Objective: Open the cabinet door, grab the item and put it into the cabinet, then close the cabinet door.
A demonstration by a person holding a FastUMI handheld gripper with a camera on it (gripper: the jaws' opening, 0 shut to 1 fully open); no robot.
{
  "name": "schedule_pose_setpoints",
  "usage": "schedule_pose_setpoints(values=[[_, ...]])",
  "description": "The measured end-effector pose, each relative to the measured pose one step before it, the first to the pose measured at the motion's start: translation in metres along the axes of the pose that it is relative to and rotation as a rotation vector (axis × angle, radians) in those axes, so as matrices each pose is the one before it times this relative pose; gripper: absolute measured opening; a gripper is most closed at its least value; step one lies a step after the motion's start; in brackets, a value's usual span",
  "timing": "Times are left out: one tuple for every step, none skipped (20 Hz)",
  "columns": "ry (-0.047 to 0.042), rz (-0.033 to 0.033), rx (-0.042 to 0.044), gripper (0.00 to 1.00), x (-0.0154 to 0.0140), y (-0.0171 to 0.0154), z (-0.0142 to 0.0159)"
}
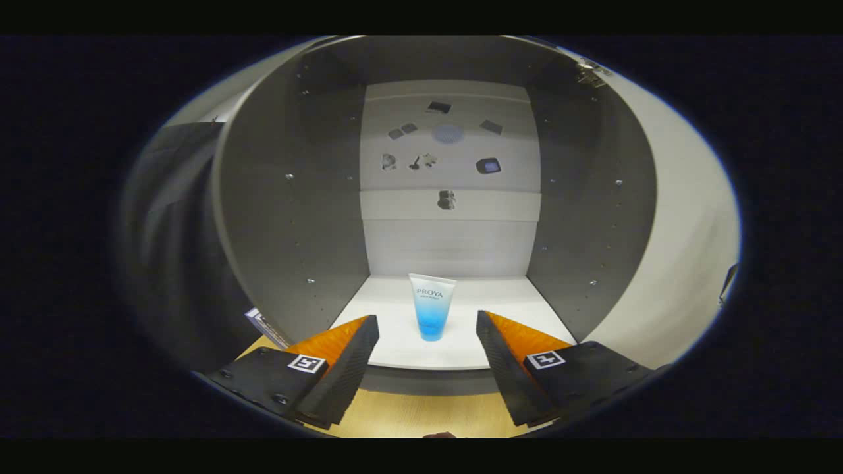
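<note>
A white-and-blue tube [432, 306] stands upright on its cap on the white floor of the open cabinet [514, 309], near the front edge. My gripper [428, 329] is open, its two fingers spread to either side of the tube and a little short of it, nothing touching them. The cabinet's grey side walls [296, 217] rise left and right, and a pale back panel [450, 237] closes it behind. The open door [685, 237] swings out on the right.
A wooden tabletop [421, 411] lies under the fingers in front of the cabinet. Dark cloth [171, 250] hangs to the left of the cabinet. Small dark marks and a round vent dot the upper back panel [448, 133].
</note>
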State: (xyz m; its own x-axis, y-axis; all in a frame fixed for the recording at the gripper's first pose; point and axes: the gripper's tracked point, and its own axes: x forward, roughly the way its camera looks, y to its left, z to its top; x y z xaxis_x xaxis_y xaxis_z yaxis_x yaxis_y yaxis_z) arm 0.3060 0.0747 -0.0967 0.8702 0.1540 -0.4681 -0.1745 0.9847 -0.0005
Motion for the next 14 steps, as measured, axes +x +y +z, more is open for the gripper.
schedule_pose_setpoints(values=[[-0.0359,0.00506,0.00248,0.95,-0.02195,0.00291,0.0052],[-0.0313,0.00081,0.00025,0.95,-0.02136,0.00201,0.00339],[-0.03115,-0.00722,0.00044,0.95,-0.02125,-0.0003,0.00312],[-0.03127,-0.01121,0.00021,0.95,-0.02308,-0.00187,0.00328],[-0.0324,-0.01106,0.00068,0.94,-0.02276,-0.00252,0.00216],[-0.02856,-0.00745,0.00158,0.94,-0.02234,-0.00172,0.00179],[-0.01954,-0.00995,0.0076,0.94,-0.02377,-0.00316,-0.00023],[-0.00508,-0.01288,0.00858,0.94,-0.02492,-0.00572,-0.00315],[-0.00033,-0.01111,0.00634,0.94,-0.023,-0.00599,-0.00362],[-0.00427,-0.01394,0.00735,0.94,-0.02028,-0.00674,-0.00221],[-0.0041,-0.02149,0.00695,0.94,-0.01917,-0.00896,-0.00263],[-0.00892,-0.02758,0.00736,0.94,-0.01692,-0.01282,0.00044],[-0.01564,-0.03169,0.00924,0.94,-0.01956,-0.01561,0.00115],[-0.01627,-0.0316,0.01038,0.94,-0.01956,-0.01876,0.00257]])
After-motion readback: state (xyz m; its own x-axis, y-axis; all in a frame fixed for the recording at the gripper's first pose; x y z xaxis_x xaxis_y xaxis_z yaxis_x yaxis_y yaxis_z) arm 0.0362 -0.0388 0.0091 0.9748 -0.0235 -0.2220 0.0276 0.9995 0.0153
